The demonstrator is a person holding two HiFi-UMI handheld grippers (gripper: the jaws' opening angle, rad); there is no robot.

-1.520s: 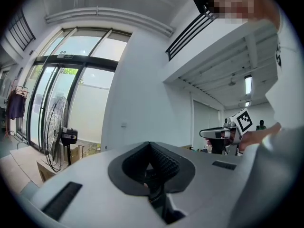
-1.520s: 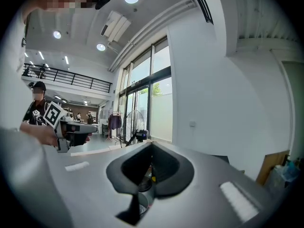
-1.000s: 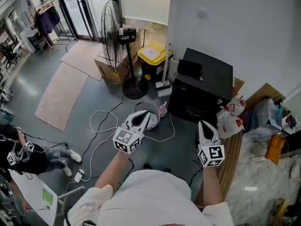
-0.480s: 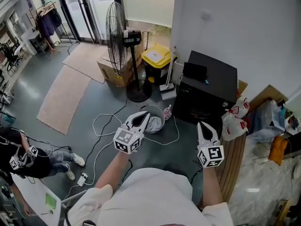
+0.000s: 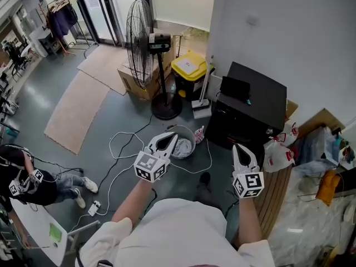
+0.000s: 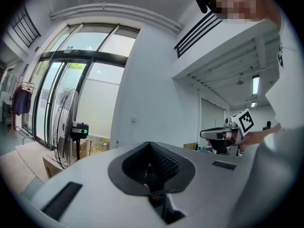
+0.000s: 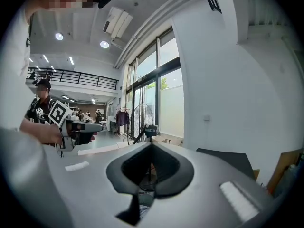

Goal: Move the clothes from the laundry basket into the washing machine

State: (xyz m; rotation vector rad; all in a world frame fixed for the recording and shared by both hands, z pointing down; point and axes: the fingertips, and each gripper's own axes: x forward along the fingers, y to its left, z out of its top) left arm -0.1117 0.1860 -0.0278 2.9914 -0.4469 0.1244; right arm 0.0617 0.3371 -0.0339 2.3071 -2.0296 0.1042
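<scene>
On the floor just beyond the left gripper, the laundry basket holds pale clothes, its near-left rim hidden behind that gripper. The washing machine stands to the right, beyond the right gripper. Both grippers' jaws are pressed together, empty.

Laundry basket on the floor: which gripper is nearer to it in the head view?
Left. The left gripper overlaps the laundry basket; the right gripper is well off to its right, by the black washing machine.
</scene>
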